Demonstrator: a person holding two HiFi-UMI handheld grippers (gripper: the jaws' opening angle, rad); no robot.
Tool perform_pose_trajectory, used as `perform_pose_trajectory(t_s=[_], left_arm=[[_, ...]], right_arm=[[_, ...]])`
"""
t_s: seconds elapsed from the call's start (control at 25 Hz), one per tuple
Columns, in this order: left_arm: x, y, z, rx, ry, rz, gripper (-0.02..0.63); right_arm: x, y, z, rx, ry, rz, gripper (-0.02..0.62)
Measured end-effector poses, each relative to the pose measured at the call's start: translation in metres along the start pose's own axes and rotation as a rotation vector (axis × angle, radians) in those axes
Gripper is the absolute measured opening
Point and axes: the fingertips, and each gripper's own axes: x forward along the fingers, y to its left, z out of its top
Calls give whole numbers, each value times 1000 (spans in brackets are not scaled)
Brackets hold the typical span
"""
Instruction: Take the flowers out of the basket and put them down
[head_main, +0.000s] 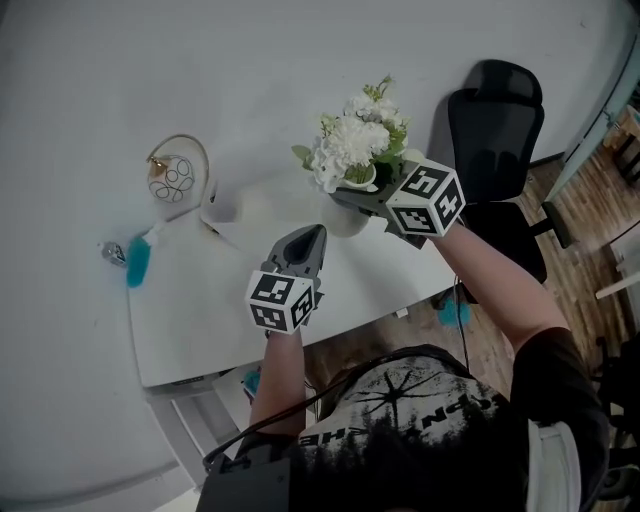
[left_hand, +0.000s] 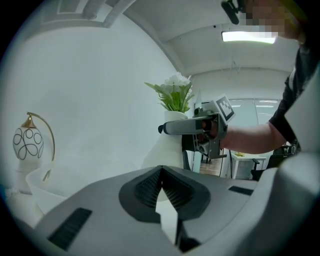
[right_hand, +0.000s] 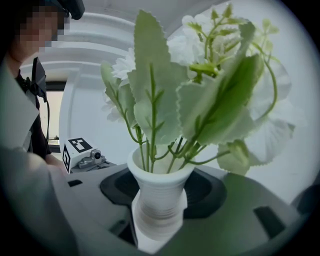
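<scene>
A white table (head_main: 200, 330) stands against a white wall, with a black chair (head_main: 495, 130) past its right end. Near the table's far edge sits a white container (head_main: 345, 222). Right above it hang the flowers (head_main: 352, 140), white blooms with green leaves in a small ribbed white vase (right_hand: 160, 195). Whether the vase's foot is inside the container I cannot tell.

The right gripper (head_main: 352, 196) reaches in from the right, close to level. Its jaws are clamped on the neck of the vase, one on each side, and the stems rise straight up from between them.

The left gripper (head_main: 314, 236) is out over the middle of the table, near the container but apart from it. Its jaws are together at the tips with nothing between them.

At the far left of the table is a white stand with a gold arch and a hanging paw-print ball (head_main: 172, 180). Just left of the table edge lies a small blue thing (head_main: 137, 262).
</scene>
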Motion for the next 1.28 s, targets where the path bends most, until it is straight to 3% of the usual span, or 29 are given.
perform_pose_trajectory(t_s=[0.44, 1.28], left_arm=[[38, -53, -20, -36, 19, 9, 11], [91, -115, -128, -87, 163, -3, 11]], right_arm=[[-68, -25, -47, 1, 2, -31, 248], [-93, -49, -226, 30, 102, -113, 249]])
